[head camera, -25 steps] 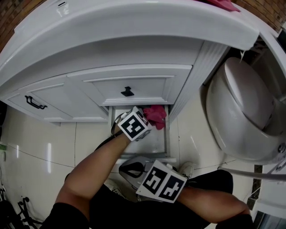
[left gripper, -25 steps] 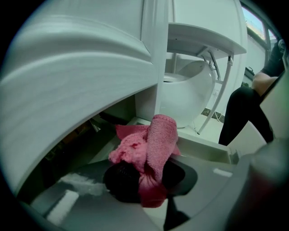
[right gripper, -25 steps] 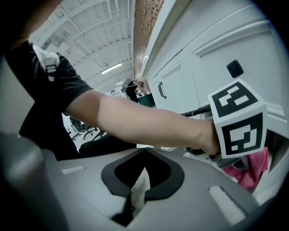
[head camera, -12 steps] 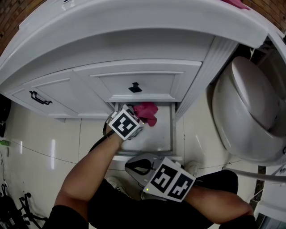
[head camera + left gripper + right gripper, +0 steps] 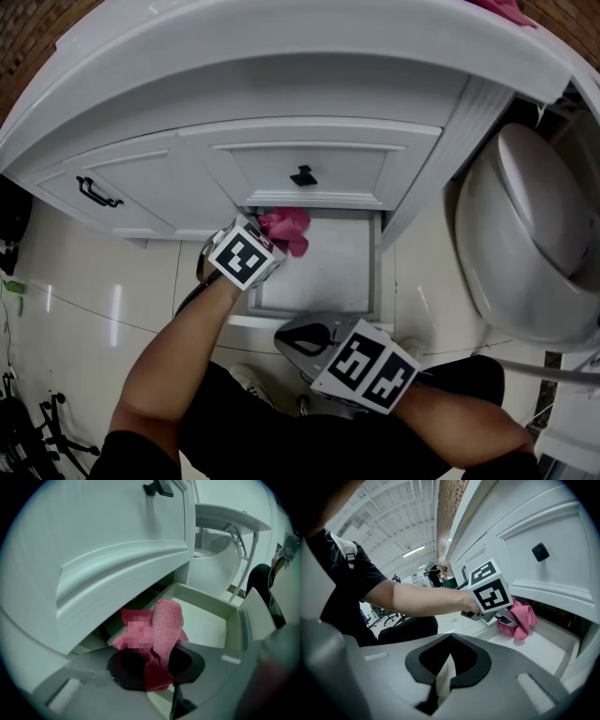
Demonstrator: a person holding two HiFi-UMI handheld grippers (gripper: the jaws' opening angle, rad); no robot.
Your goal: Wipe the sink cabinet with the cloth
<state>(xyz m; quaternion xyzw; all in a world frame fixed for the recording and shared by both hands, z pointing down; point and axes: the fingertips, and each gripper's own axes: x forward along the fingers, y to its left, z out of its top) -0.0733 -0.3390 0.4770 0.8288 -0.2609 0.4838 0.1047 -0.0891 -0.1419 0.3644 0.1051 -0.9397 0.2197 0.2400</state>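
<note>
Grey right gripper (image 5: pixel 300 342), nearest the person, hangs just in front of the open drawer (image 5: pixel 376 267) with its jaws pressed together on nothing. It is probably held back to leave the drawer free for the other arm. Left gripper (image 5: pixel 266 242) reaches into the drawer's back left corner, jaws clamped on a bunched pink cloth (image 5: pixel 287 229). The cloth lies against the drawer floor, likely so that the wad can rub the white base. The drawer holds only that cloth. Beyond stands the sink cabinet (image 5: pixel 309 150) with its black knob (image 5: pixel 302 175), and a toilet (image 5: pixel 534 244) stands to its right.
</note>
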